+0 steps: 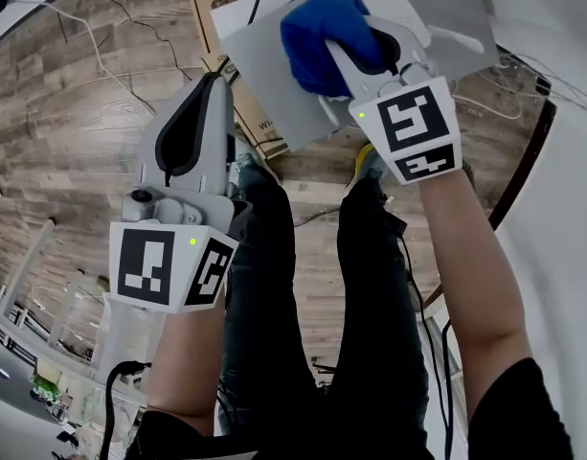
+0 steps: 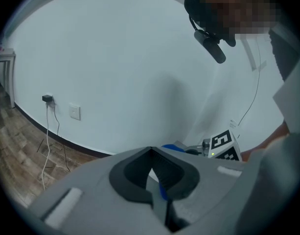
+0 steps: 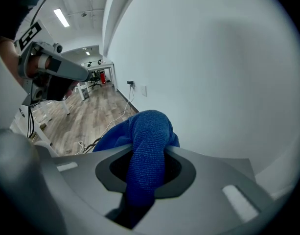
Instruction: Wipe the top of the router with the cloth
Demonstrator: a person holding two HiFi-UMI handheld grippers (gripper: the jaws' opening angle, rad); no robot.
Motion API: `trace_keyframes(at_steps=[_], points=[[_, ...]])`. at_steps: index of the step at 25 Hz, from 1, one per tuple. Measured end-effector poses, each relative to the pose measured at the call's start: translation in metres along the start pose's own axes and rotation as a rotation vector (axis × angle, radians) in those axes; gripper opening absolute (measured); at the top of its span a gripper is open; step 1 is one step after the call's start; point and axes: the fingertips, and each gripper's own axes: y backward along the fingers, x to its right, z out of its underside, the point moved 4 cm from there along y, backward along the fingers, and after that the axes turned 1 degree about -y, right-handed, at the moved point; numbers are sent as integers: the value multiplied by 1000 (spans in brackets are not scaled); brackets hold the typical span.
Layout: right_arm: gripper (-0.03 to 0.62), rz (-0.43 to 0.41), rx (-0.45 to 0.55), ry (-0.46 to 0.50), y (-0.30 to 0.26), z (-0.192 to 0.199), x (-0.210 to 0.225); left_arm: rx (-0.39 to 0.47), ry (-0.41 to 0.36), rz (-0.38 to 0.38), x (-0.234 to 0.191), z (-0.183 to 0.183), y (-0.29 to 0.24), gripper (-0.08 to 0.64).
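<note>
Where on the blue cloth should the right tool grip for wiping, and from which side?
As it is gripped now: the right tool is shut on a bunched fold of the cloth, which runs lengthwise between the jaws and bulges past their tips as a rounded wad. That bulge, probably, would meet a surface before the jaws.

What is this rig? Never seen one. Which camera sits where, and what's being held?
There is no robot here: a person holds a two-jaw gripper in each hand. The head view comes from a camera on the person's head, looking down past their legs to a wood floor with a cardboard box on it. The other two views come from a camera riding on each gripper, looking along its jaws. The left gripper is shut with nothing in it. The right gripper is clamped on a blue cloth. The marker cubes are parts of the grippers.
</note>
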Motion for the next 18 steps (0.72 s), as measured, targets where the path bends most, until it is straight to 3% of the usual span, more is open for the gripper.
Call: trace_keyframes(at_steps=[8, 18], points=[[105, -36, -28, 44, -13, -9, -19, 0, 15, -11, -26, 4, 5, 2], [106, 52, -20, -56, -5, 3, 22, -39, -45, 89, 15, -2, -53, 2]])
